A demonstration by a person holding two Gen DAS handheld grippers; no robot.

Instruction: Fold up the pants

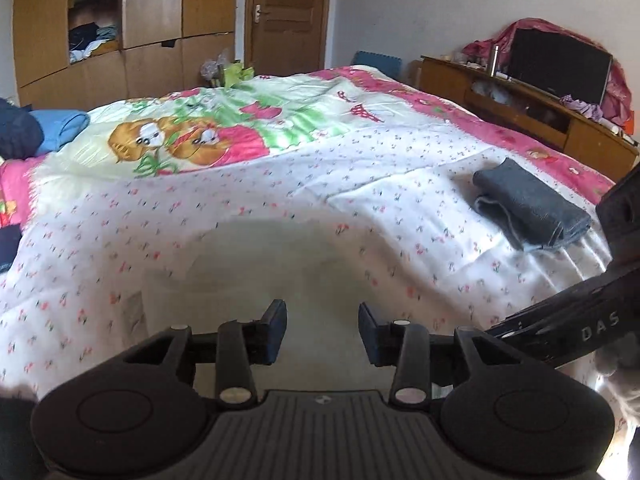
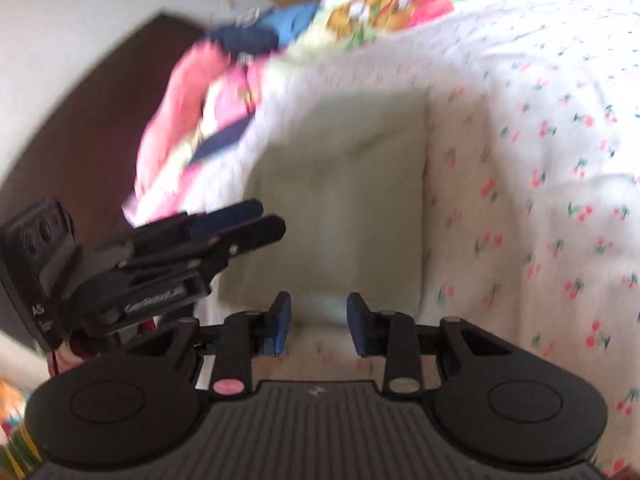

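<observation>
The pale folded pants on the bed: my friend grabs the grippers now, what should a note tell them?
Left gripper: jaws open, nothing between them.
Right gripper: jaws open, empty too.
Pale cream folded pants: a flat rectangle on the cherry-print bedspread, just ahead of both grippers.
Dark grey folded garment: lies farther right on the bed.
Done: pale pants look folded.
Left: maybe tidying or stacking; unclear.

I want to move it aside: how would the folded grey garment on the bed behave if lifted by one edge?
The folded grey garment would probably go floppy: it is soft cloth in loose stacked layers. Lifted by one edge, it would likely unfold. Pushed, it may drag on the bedspread.
</observation>
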